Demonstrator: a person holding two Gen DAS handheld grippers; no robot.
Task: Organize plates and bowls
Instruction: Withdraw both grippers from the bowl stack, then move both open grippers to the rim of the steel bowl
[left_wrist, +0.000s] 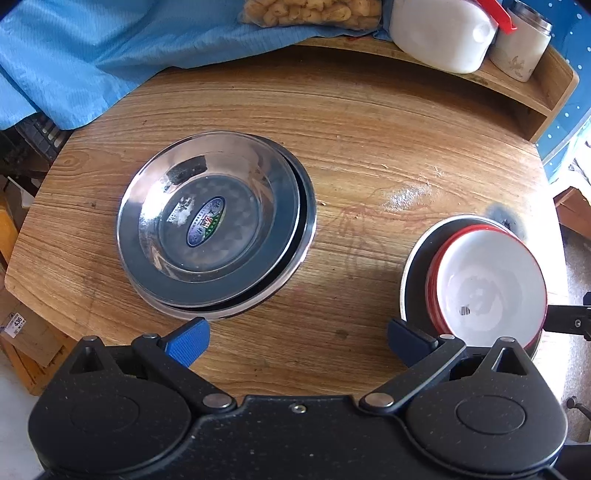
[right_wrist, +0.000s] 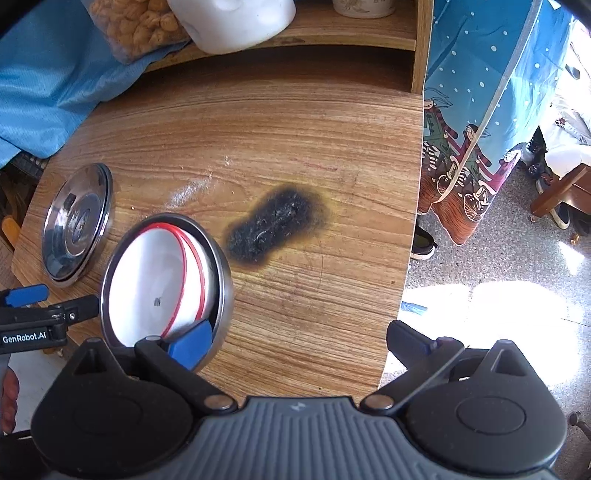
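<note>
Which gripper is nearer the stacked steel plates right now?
Left. The left gripper hangs open just in front of the stacked steel plates. The right gripper is open farther off, beside the steel bowl holding the white bowls.

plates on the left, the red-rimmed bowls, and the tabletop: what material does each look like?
Stacked plates: likely stainless steel, polished; mirror reflections, sticker on the base.
Red-rimmed bowls: white, glossy, red edge; enamel or melamine, cannot tell. They sit in a steel bowl.
Table: wood-grain surface, probably laminate, with a charred black patch.
</note>
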